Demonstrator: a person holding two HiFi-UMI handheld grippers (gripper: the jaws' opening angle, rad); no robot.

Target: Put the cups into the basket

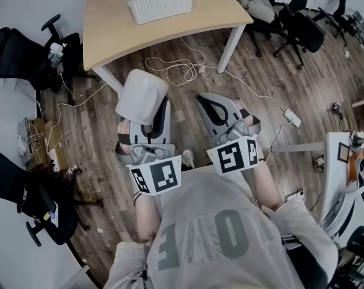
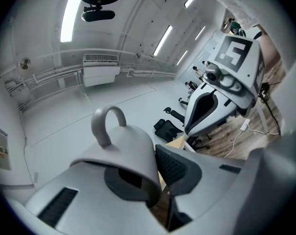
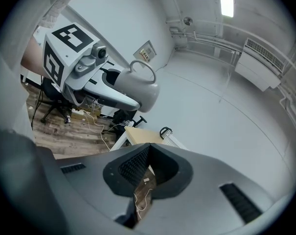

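Cup point(image 1: 141, 96) in left gripper point(image 2: 156, 177), right gripper point(image 3: 148, 151) empty, jaws together.

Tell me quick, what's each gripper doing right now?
Left gripper: closed on the wall of a cup, holding it.
Right gripper: closed, with nothing between its jaws.

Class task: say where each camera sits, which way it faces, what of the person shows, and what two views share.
Head view: on the person's head, facing steeply down at floor, table and basket; shows shirt, forearms, left gripper, right gripper.
Left gripper view: on the left gripper, aimed along its jaws, shut on the cup, up toward the ceiling.
Right gripper view: on the right gripper, aimed along its own shut, empty jaws.
Shared: each gripper view shows the other gripper; all three show the cup.
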